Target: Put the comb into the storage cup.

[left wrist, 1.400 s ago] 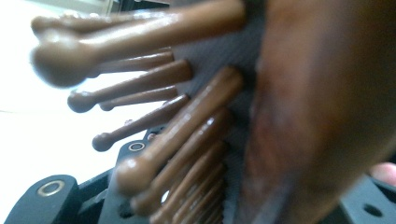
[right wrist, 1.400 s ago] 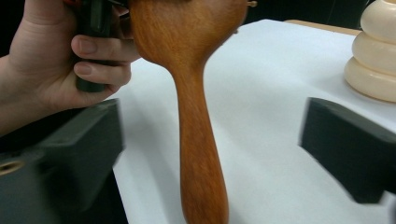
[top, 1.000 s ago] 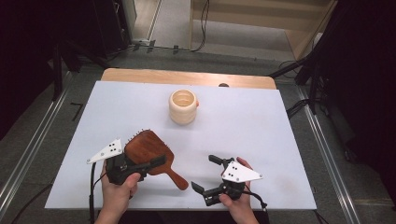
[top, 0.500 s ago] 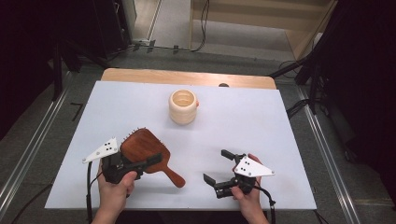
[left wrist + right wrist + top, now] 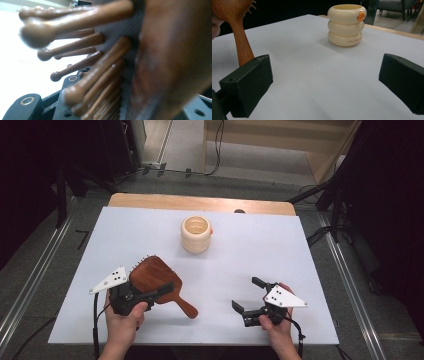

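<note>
Drifting rightward, right claw (image 5: 251, 296) empty

on the table (image 5: 260, 250) the ribbed cup (image 5: 196, 234) stands upright toward the far side, about midway across. nearer the person and to the left of the cup lies the hairbrush (image 5: 157, 281), its head toward the far left and its handle running out toward the near right. the left gripper (image 5: 131, 298) sits at the near left, against the brush head. the right gripper (image 5: 251, 296) sits at the near right, well apart from the cup, with the tip of the brush handle to its left and bare table between its jaws.
</note>
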A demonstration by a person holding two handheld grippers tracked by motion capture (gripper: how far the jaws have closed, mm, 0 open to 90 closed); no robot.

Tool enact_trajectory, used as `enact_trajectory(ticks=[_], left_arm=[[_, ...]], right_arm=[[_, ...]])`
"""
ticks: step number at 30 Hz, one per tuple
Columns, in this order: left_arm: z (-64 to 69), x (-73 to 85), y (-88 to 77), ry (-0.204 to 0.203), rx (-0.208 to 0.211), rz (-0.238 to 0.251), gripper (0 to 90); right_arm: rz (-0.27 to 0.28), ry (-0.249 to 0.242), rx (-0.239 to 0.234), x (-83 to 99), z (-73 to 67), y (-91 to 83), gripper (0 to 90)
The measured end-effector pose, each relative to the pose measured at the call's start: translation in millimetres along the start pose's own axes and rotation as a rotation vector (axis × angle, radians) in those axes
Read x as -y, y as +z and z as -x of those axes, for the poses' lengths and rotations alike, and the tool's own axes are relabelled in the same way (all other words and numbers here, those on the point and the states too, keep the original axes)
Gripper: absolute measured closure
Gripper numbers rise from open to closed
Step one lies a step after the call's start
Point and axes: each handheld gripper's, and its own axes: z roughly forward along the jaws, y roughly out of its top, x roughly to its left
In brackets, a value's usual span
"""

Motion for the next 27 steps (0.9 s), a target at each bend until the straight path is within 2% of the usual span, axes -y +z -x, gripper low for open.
enact_trajectory(ticks=[8, 14, 27], left_arm=[[-3.7, -6.1, 1.5, 0.009, -0.031, -0.006, 55.2], [-6.9, -11.7, 5.1, 0.018, -0.054, -0.009, 55.2], [-9.2, -38.1, 12.8, 0.041, -0.078, 0.005, 55.2]], right_arm=[[0.02, 0.01, 0.012, 2.5, 15.1, -14.4, 0.0], [0.03, 0.019, 0.052, 6.2, 29.3, -25.3, 0.0], [0.036, 0.012, 0.107, 14.1, 52.3, -44.5, 0.0]])
